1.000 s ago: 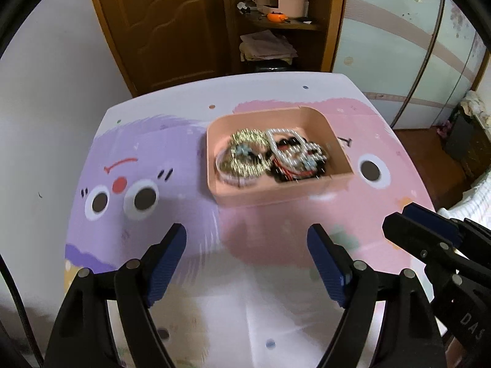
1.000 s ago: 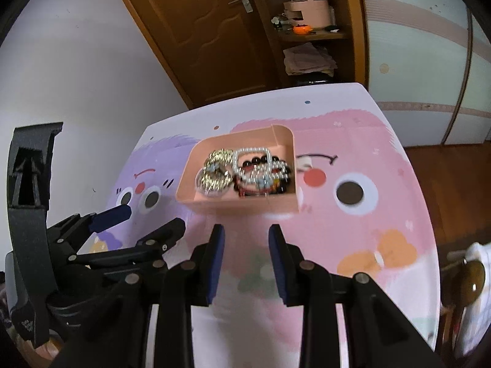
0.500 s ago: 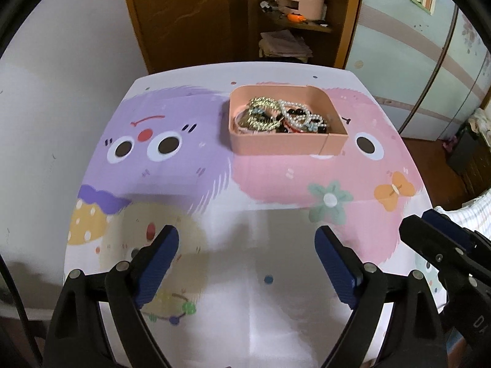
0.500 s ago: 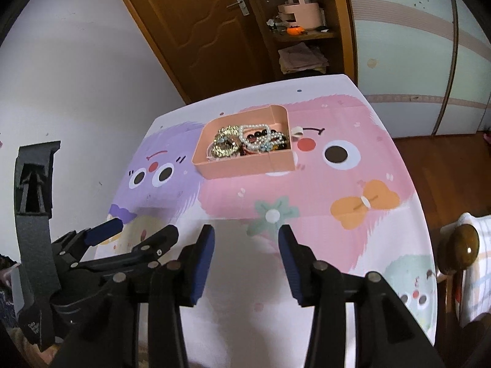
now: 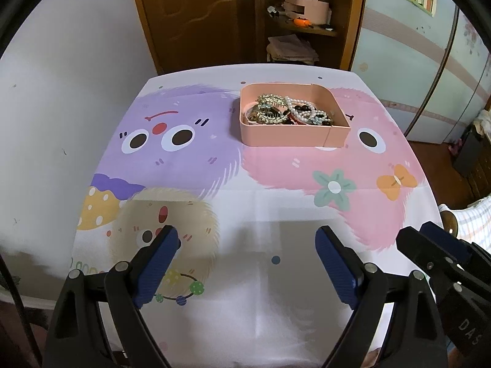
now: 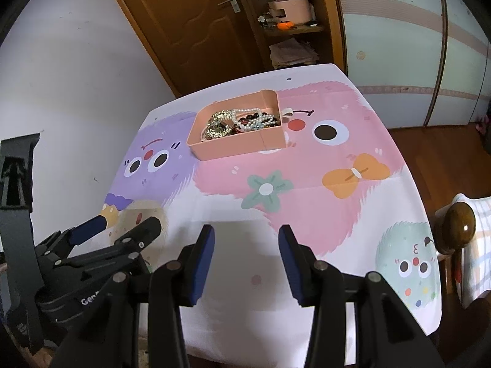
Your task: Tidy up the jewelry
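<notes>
A pink tray stands on the far half of the table. It holds a heap of jewelry: gold pieces on the left, pearl and dark bead strings on the right. My left gripper is open and empty above the near edge of the table, far back from the tray. My right gripper is open and empty, also above the near edge. Each gripper shows at the side of the other's view.
The table has a cartoon cloth with purple and pink monsters. A white wall is to the left. A wooden door and a shelf with a pink box stand behind. A wooden bedpost is near the right corner.
Both grippers have pulled back from the tray toward the near table edge, so the tray looks smaller and farther. The right gripper's jaws have opened wider. The jewelry stays in the tray.
</notes>
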Available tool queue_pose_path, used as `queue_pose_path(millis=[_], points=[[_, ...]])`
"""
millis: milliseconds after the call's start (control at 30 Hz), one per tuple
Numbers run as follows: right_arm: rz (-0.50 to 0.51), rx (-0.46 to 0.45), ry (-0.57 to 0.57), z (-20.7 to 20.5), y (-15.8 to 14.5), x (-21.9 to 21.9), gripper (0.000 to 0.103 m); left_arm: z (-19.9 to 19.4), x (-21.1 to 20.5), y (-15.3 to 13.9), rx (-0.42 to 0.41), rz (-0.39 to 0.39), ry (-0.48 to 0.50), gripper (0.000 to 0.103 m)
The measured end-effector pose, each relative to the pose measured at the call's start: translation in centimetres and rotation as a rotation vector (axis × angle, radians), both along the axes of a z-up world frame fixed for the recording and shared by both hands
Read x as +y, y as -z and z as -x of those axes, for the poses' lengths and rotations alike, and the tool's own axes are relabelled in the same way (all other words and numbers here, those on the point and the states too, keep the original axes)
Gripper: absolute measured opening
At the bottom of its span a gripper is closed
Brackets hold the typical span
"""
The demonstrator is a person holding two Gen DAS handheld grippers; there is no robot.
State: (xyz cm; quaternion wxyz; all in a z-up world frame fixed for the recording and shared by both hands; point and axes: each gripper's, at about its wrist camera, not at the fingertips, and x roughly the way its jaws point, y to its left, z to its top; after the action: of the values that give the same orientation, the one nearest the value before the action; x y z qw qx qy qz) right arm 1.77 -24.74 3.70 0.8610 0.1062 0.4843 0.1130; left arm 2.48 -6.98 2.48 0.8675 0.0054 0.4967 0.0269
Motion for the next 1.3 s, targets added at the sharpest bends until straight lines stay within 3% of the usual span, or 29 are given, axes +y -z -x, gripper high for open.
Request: queue_pose_path(millis=[1300], points=[[0.04,-0.022,-0.013,0.6,0.0,1.1,0.044,1.0,0.6,0.3,0.014,0.016,-0.012,0.09]])
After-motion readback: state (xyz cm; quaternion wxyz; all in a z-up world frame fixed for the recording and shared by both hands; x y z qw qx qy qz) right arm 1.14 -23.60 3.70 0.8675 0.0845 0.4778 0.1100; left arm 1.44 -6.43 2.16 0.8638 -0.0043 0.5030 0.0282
